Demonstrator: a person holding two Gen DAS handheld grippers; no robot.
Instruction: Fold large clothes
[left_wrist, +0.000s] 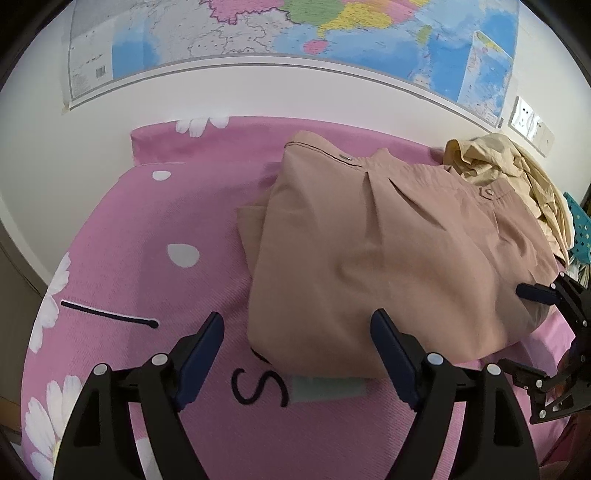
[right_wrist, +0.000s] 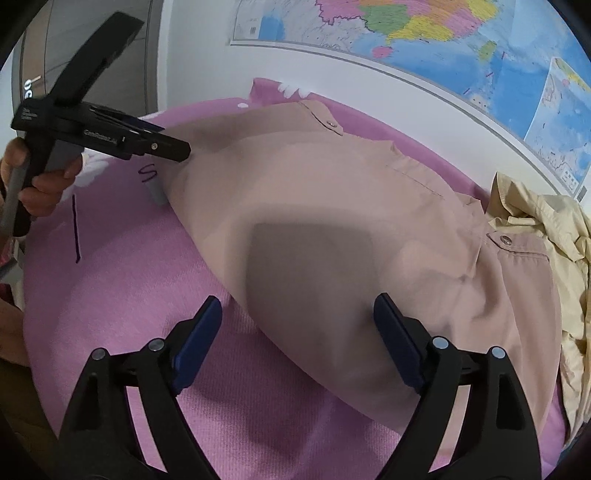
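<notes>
Both claws, the left gripper (left_wrist: 297, 349) and right gripper (right_wrist: 297, 334), stand wide open and hold nothing at the near edge of the folded tan garment (left_wrist: 388, 251) on the pink bedsheet (left_wrist: 147, 229), apparently released after a fold, a cream garment (left_wrist: 517, 166) heaped far right awaiting its turn.

1. A bed with a pink cover (left_wrist: 192, 221) holds everything. The cover has white flowers and white petal shapes on it.
2. A dark line (left_wrist: 109, 314) and a dark letter S (left_wrist: 258, 387) are drawn on the cover.
3. A big folded tan shirt (left_wrist: 399, 258) lies flat on the bed. It covers part of the S mark. It has snap buttons near its top edge.
4. A pale yellow shirt (left_wrist: 509, 166) lies in a crumpled heap on the bed. It sits at the far right and touches the tan shirt.
5. A small grey patch (left_wrist: 328, 387) peeks out from under the tan shirt's near edge.
</notes>
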